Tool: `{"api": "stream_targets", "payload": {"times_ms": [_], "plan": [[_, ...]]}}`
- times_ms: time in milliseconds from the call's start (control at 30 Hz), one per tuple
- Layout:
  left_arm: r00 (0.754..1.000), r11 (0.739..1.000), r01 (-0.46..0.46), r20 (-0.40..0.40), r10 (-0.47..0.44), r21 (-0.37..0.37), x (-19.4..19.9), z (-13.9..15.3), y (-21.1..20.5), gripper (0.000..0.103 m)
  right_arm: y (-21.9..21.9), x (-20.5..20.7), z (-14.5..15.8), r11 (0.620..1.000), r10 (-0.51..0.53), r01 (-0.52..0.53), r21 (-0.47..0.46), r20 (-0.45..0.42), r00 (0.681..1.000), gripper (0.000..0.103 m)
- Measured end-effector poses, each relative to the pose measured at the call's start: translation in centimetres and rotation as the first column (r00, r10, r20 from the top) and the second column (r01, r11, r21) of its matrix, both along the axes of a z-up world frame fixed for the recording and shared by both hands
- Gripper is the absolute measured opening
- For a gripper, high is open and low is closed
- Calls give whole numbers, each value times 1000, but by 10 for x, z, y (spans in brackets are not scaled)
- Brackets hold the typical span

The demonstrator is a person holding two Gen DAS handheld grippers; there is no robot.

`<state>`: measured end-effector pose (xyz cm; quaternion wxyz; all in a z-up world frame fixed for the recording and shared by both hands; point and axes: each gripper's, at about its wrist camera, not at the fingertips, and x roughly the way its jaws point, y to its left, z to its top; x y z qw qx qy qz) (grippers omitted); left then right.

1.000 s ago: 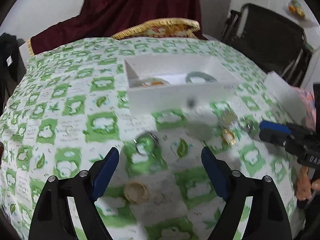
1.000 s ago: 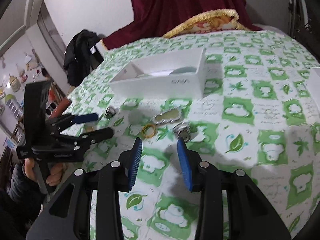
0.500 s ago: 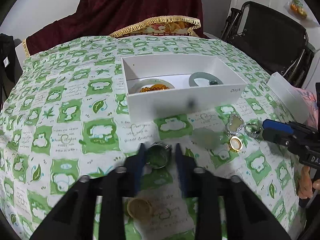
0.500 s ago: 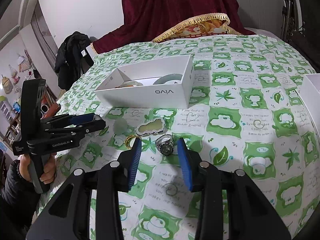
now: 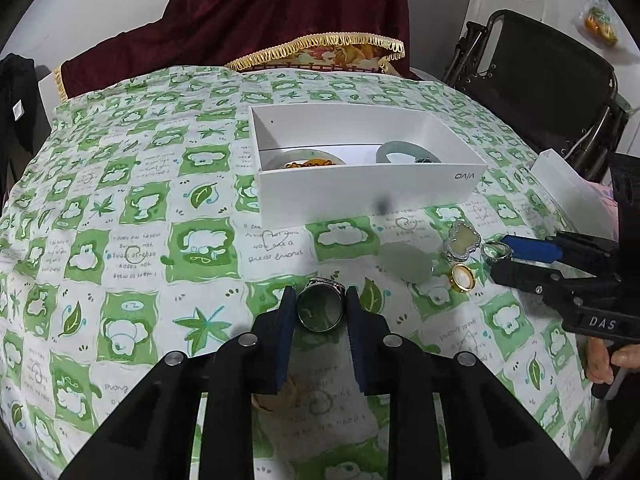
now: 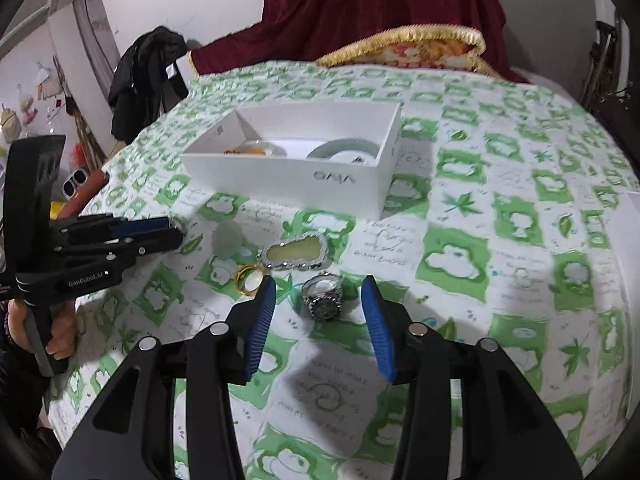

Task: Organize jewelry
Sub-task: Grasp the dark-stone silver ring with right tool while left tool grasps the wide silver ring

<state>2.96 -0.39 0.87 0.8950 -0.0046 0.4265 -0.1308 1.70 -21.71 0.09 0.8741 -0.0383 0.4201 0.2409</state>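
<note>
Jewelry lies scattered on a green-and-white patterned tablecloth in front of an open white box. The left gripper has its blue pads clamped on a silver ring with a dark green stone. The right gripper stands with its fingers spread wide, either side of a silver ornate ring that rests on the cloth untouched. Just beyond that ring lie a cloud-shaped silver pendant with a pale inlay and, to its left, a gold ring. Inside the box sit a pale green bangle at the right end and amber beads on a pale disc at the left. A person's hand grips the left tool's handle.
</note>
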Motion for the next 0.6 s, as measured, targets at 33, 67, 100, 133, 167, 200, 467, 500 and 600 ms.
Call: {"api": "stream_targets", "payload": {"times_ms": [33, 67, 100, 133, 167, 200, 467, 500, 600], "plan": [[1000, 1000, -3, 0, 3, 0, 0, 0, 0, 25, 1, 0, -2, 1000, 7, -7, -5, -9, 1000, 43], [1000, 1000, -4, 0, 4, 1, 0, 0, 0, 25, 3, -1, -2, 1000, 11, -11, -9, -8, 1000, 43], [1000, 1000, -6, 1, 6, 3, 1, 0, -1, 25, 4, -2, -2, 1000, 15, -15, -15, -1, 1000, 43], [1000, 1000, -6, 1, 6, 3, 2, 0, -2, 25, 5, -2, -2, 1000, 15, -15, -22, 1, 1000, 43], [1000, 1000, -6, 1, 6, 2, 2, 0, -2, 25, 6, -2, -3, 999, 9, -9, -36, 0, 1000, 37], [1000, 1000, -8, 1, 8, 0, 1, 0, -2, 26, 8, -2, -3, 999, 2, -2, -46, 3, 1000, 24], [1000, 999, 5, 5, -5, -36, -6, 2, -4, 25, 9, -9, -4, 1000, -17, 17, -14, -5, 1000, 23], [1000, 999, 5, 7, -5, -35, -8, 2, -5, 25, 9, -11, -3, 1000, -18, 18, -8, -5, 1000, 23], [1000, 1000, 9, 13, -9, -27, -14, 4, -8, 25, 7, -16, -1, 999, -28, 28, 16, -2, 1000, 23]]}}
